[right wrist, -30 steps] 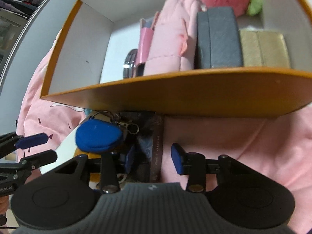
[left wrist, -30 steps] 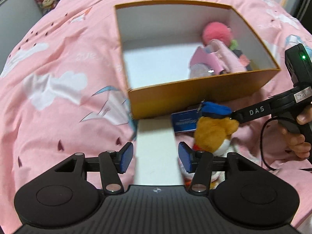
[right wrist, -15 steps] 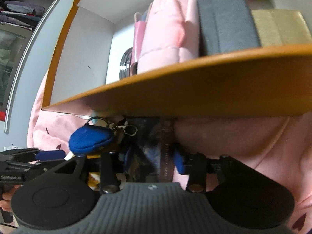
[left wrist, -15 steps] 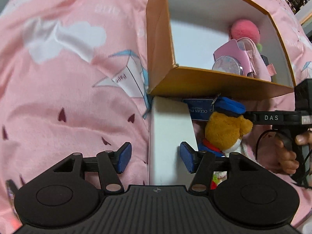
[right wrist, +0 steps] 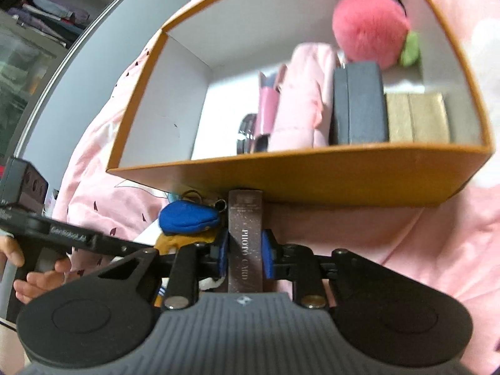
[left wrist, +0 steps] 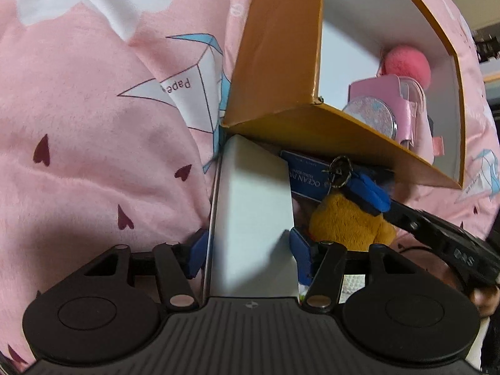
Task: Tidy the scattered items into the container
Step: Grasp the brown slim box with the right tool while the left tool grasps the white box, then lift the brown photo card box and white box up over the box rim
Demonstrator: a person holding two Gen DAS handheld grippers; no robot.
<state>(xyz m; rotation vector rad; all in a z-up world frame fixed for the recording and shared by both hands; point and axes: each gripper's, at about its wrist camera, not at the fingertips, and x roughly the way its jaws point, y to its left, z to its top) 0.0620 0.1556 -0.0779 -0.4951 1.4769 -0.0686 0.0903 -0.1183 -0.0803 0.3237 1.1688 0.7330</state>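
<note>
Snugly, white box (left wrist: pixel 253 218) against container (left wrist: pixel 278 62) wall.

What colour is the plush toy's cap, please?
Blue; the plush toy's cap shows best in the right wrist view.

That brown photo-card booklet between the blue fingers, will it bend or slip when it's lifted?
The booklet looks stiff: its spine stands straight between the closing right fingers, unsagged. It is thin, so probably light. Its cover looks matte and speckled, so it likely won't slip, though it may pivot, being held by the spine.
</note>
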